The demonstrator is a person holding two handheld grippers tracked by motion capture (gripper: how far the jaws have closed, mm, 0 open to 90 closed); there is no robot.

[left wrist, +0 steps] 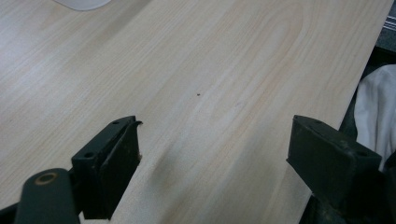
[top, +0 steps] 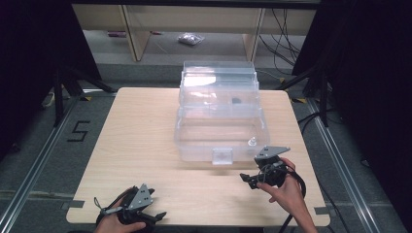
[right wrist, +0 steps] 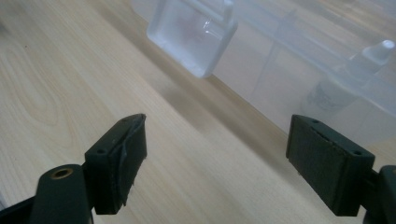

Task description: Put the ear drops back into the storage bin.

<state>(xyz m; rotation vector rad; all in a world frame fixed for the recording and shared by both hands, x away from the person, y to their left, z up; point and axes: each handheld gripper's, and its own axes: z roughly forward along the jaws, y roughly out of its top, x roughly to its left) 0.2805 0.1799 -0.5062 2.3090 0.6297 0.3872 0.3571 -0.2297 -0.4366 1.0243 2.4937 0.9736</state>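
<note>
High view: nothing looks started. Left gripper (top: 156,215) and right gripper (top: 248,179) both have jaws spread wide, holding nothing, over the bare desk (top: 141,145). Clear box (top: 221,128) sits just beyond the right jaws, its latch (right wrist: 191,35) ahead-left, a small bottle (right wrist: 345,74) inside; all handling remains.

i see a counter (top: 145,145) of pale wood with soft grain lines, smooth and a bit shiny. the big box (top: 221,121) on it is clear plastic, cloudy in spots. its latch (right wrist: 191,35) is frosted plastic, smooth. my fingers (right wrist: 122,158) look like matt black plastic. the floor (top: 43,165) is grey and rough like carpet.
</note>
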